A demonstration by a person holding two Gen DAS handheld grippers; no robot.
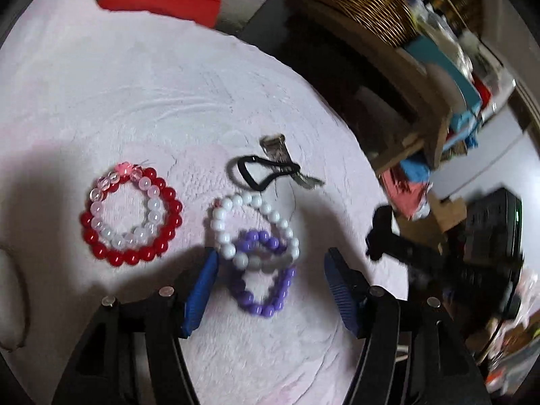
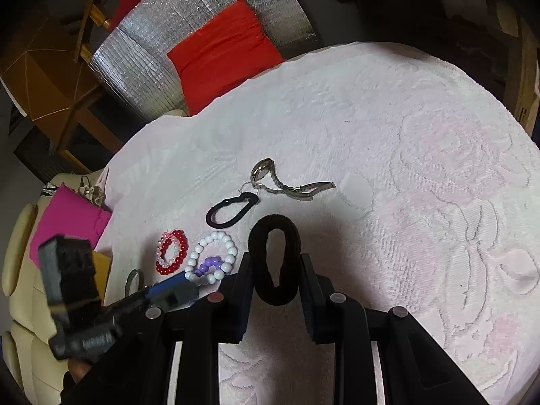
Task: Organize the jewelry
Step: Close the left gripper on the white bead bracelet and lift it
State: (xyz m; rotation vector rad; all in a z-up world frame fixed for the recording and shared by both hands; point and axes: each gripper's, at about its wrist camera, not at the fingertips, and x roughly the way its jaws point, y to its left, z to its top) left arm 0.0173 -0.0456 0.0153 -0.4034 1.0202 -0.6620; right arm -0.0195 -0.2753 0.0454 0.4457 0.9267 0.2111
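Pale pink textured blanket [image 2: 388, 128] fills most of both views, with a red cushion [image 2: 222, 50] on silver foil at the upper left of the right wrist frame and a wicker basket [image 1: 364, 3] at the top of the left wrist frame. Left gripper [image 1: 270, 290] sits low in its own frame with its blue pads wide apart and nothing between them; a purple bracelet [image 1: 266, 290] lies on the blanket in that gap, touching neither pad. A white bracelet [image 1: 251, 229] overlaps the purple one's upper half. To their left, well apart, a red bracelet [image 1: 131, 233] rings a clear one [image 1: 135, 212], the two touching. Above the white bracelet a thin black hair tie [image 1: 256, 173] lies across a metal watch [image 1: 287, 162]. Right gripper [image 2: 275, 281] is closed on a thick black scrunchie [image 2: 275, 260], squeezed into a tall loop between the fingers at the lower centre of its frame. Beyond it in that view lie the hair tie [image 2: 229, 211] and watch [image 2: 287, 182], just touching, with the bracelets clustered at lower left beside the left gripper's blue pad
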